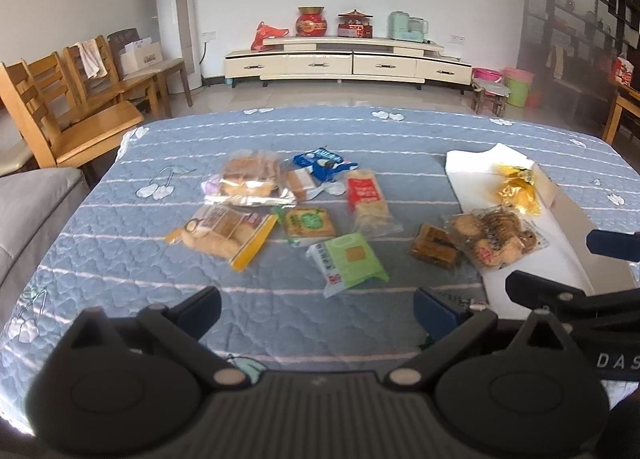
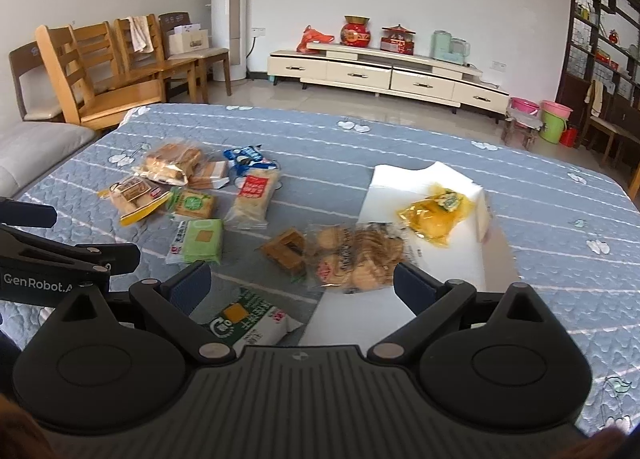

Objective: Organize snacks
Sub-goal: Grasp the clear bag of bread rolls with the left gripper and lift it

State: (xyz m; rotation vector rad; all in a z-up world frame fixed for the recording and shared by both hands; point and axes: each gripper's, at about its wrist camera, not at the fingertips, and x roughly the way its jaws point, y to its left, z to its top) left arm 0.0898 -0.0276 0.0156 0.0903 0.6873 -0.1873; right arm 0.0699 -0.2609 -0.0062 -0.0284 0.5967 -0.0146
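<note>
We have both grippers hovering over the blue quilted table [image 1: 280,127], nothing held. Left gripper [image 1: 318,309] fingers spread wide; right gripper [image 2: 302,283] the same. Snacks lie scattered mid-table: bread bags [image 1: 250,179], blue cookie pack [image 1: 322,163], red-label cracker pack [image 1: 366,199], green wafer pack [image 1: 348,259]. The white box [image 2: 404,183] on the right holds the yellow packet [image 2: 434,217]; a cookie bag [image 2: 360,255] overlaps its near edge. Another green-white pack [image 2: 248,319] sits just below our right fingers.
</note>
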